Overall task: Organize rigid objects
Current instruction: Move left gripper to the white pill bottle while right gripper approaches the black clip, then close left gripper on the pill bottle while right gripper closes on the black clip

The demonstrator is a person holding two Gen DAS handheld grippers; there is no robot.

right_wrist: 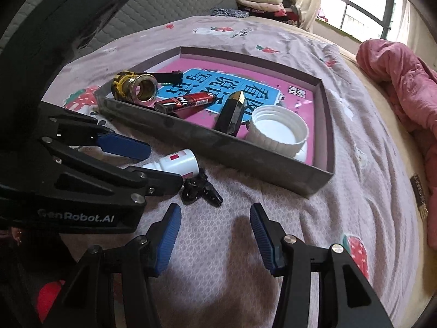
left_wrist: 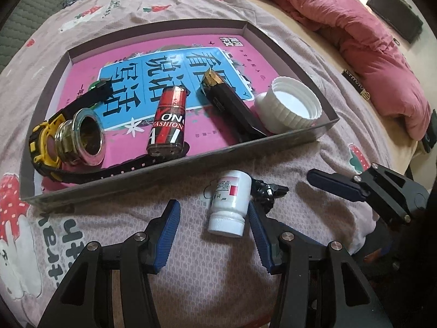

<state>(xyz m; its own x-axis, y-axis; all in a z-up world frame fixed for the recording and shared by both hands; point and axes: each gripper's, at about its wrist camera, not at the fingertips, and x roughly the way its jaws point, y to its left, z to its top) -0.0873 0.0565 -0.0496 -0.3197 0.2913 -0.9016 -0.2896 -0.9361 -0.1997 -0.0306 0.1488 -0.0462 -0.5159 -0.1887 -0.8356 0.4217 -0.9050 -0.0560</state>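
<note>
A small white pill bottle (left_wrist: 230, 203) with a red-marked label lies on the bedspread in front of a shallow grey box (left_wrist: 169, 164). My left gripper (left_wrist: 213, 213) is open, its jaws on either side of the bottle, the right pad touching it. A small black clip (left_wrist: 269, 190) lies just right of the bottle. My right gripper (right_wrist: 215, 218) is open and empty, just short of the black clip (right_wrist: 200, 187); the bottle (right_wrist: 180, 162) lies between the left gripper's fingers (right_wrist: 125, 142).
The box (right_wrist: 232, 147) holds a pink book, a yellow-black watch (left_wrist: 46, 139), a brass fitting (left_wrist: 82, 136), a red can (left_wrist: 169, 120), a black-gold case (left_wrist: 226, 101) and a white lid (left_wrist: 289, 109). A pink quilt (left_wrist: 355, 27) is heaped at the right.
</note>
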